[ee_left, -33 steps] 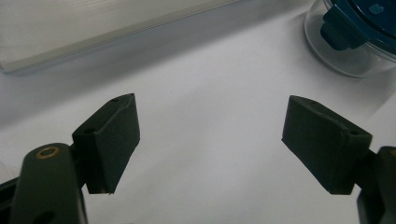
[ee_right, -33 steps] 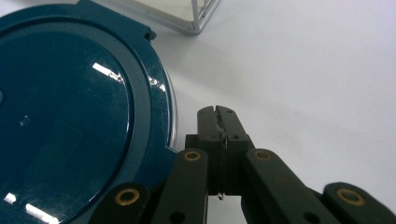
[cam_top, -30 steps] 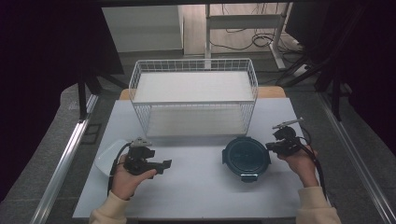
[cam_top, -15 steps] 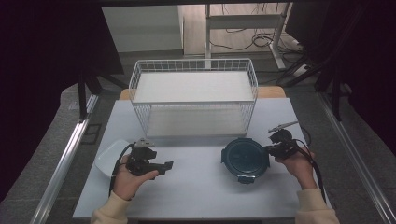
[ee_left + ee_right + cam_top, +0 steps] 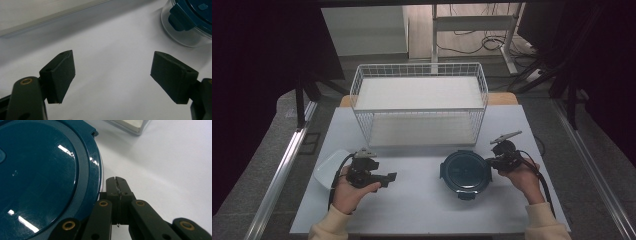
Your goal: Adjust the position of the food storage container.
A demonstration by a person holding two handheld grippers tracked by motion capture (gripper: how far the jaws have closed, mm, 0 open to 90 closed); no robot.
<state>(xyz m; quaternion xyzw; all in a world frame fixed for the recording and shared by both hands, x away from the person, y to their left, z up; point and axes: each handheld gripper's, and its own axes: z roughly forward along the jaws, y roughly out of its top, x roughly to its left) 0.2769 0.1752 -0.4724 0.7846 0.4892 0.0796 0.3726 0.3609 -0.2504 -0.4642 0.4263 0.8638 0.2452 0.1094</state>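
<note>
A round clear container with a dark teal lid (image 5: 464, 172) stands on the white table (image 5: 422, 212), right of centre. My right gripper (image 5: 490, 161) lies at the lid's right edge, its jaws shut with nothing between them. In the right gripper view its tips (image 5: 117, 181) sit just beside the teal lid's rim (image 5: 45, 177). My left gripper (image 5: 390, 177) rests low over the table at the left, pointing right toward the container. Its jaws (image 5: 112, 75) stand open over bare table, with the container (image 5: 186, 23) farther off at the upper right.
A white wire basket (image 5: 419, 109) stands at the back middle of the table. A white shallow dish (image 5: 327, 169) lies beside my left hand near the table's left edge. Dark floor and a metal rail flank the table.
My right gripper has slid left and slightly down, up to the lid's right edge. The left gripper has stayed put.
</note>
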